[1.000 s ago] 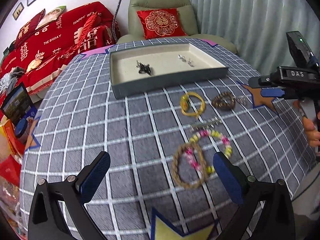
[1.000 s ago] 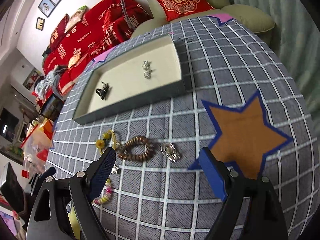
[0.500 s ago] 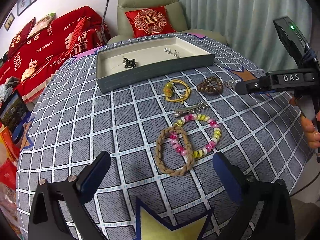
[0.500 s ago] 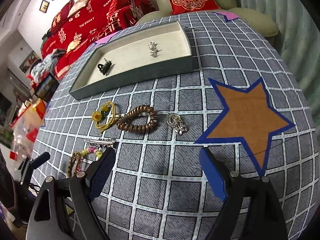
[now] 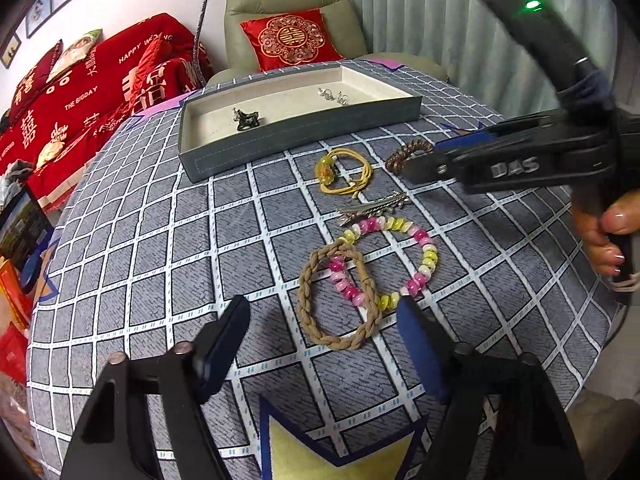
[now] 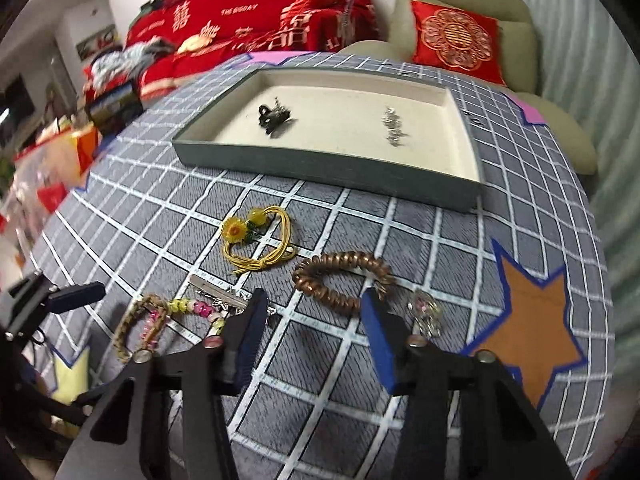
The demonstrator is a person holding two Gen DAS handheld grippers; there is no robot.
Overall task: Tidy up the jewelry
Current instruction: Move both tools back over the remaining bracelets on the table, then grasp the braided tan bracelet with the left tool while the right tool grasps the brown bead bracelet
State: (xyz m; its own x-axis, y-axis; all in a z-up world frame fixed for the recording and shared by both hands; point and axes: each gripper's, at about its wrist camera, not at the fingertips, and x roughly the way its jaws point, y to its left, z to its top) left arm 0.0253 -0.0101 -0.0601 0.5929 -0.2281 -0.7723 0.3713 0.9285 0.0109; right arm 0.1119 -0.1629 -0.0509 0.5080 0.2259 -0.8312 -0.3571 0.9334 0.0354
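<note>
Coil bracelet (image 6: 344, 280) lies just ahead of the open right gripper (image 6: 316, 332), long axis crosswise; open left gripper (image 5: 320, 340) faces the braided bracelet (image 5: 338, 294).

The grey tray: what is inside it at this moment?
Inside the grey tray, on its cream lining, lie a small dark clip toward one end and a cluster of small silver pieces toward the other. Nothing covers the floor; the near wall hides only its closest strip.
</note>
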